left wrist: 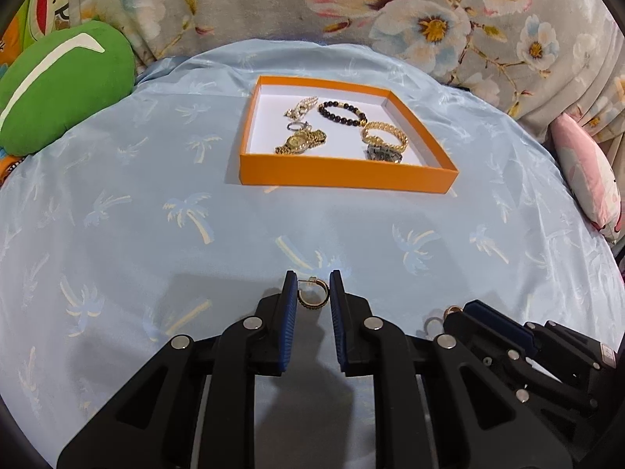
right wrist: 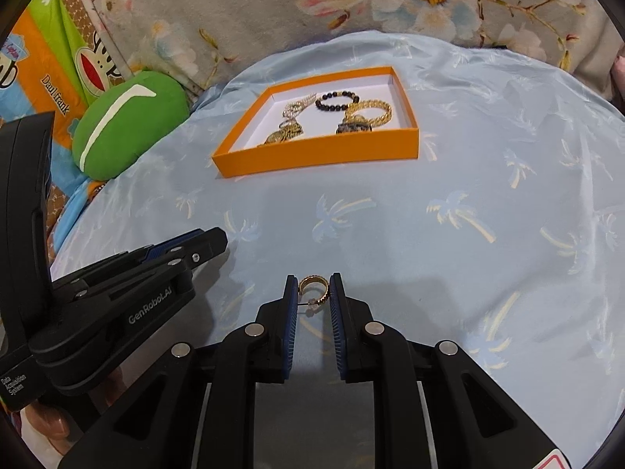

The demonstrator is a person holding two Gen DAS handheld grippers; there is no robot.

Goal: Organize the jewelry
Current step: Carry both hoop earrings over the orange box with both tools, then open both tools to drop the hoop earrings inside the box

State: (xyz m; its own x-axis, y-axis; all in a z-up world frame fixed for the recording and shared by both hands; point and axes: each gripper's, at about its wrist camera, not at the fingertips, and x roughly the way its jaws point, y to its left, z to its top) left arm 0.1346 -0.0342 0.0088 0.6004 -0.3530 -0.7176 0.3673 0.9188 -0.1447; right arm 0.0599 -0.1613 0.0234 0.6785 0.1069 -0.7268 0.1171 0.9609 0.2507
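My left gripper (left wrist: 313, 287) is shut on a gold hoop earring (left wrist: 312, 298), pinched between its blue pads just above the cloth. My right gripper (right wrist: 313, 287) is shut on a second gold hoop earring (right wrist: 313, 290) in the same way. Each gripper shows in the other's view, the right gripper (left wrist: 461, 310) low at the right and the left gripper (right wrist: 213, 240) low at the left. Farther off stands an orange tray (left wrist: 347, 175) with a white floor. It holds a black bead bracelet (left wrist: 341, 113), a gold chain bracelet (left wrist: 384, 135), a gold watch (left wrist: 299, 142), a dark watch (left wrist: 384, 154) and a pearl piece (left wrist: 302, 107).
A pale blue cloth with palm prints (left wrist: 156, 234) covers the surface. A green cushion (left wrist: 62, 86) lies at the far left, a pink pillow (left wrist: 586, 176) at the right. Floral fabric (left wrist: 390, 8) rises behind the tray.
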